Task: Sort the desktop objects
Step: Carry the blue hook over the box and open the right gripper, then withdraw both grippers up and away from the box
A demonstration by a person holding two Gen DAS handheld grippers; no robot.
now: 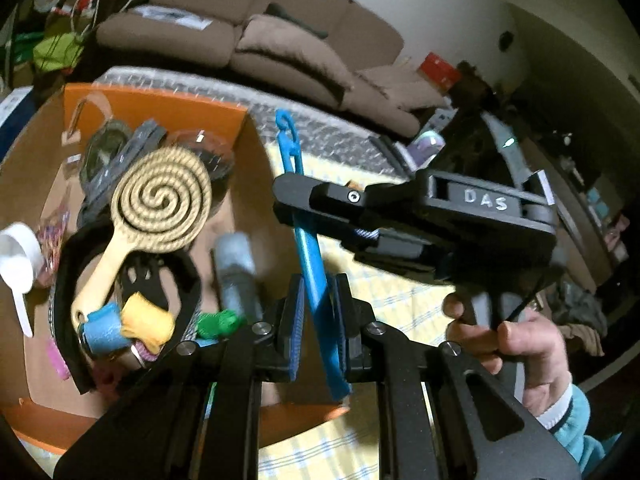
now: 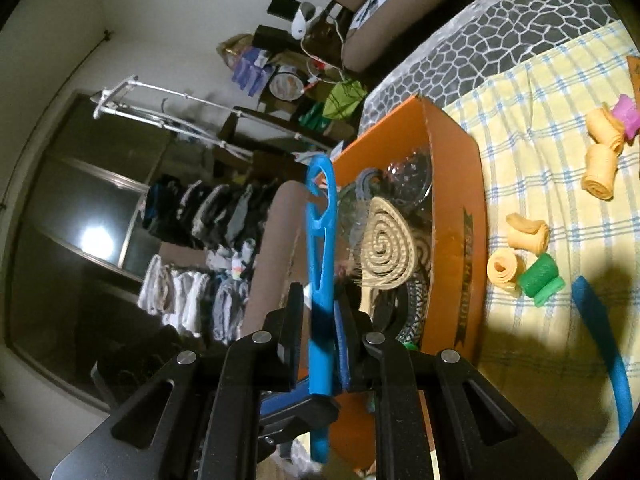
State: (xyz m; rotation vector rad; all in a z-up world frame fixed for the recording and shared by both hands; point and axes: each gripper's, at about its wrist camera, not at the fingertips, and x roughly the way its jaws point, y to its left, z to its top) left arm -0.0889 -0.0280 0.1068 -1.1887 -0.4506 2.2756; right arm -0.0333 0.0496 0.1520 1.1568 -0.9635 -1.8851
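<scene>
Both the left gripper (image 1: 316,320) and the right gripper (image 2: 320,344) are clamping the long blue plastic tool (image 1: 310,264) above the orange cardboard box (image 1: 160,108). It is looking light, stiff and slippery; mid-shaft is offering the surest hold.

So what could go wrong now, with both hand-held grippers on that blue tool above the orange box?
1. The left hand-held gripper and right hand-held gripper both clamp the blue tool; pulling apart could twist or snap it.
2. The orange box is crowded, so a dropped tool may land on the spiral brush and slide out.
</scene>
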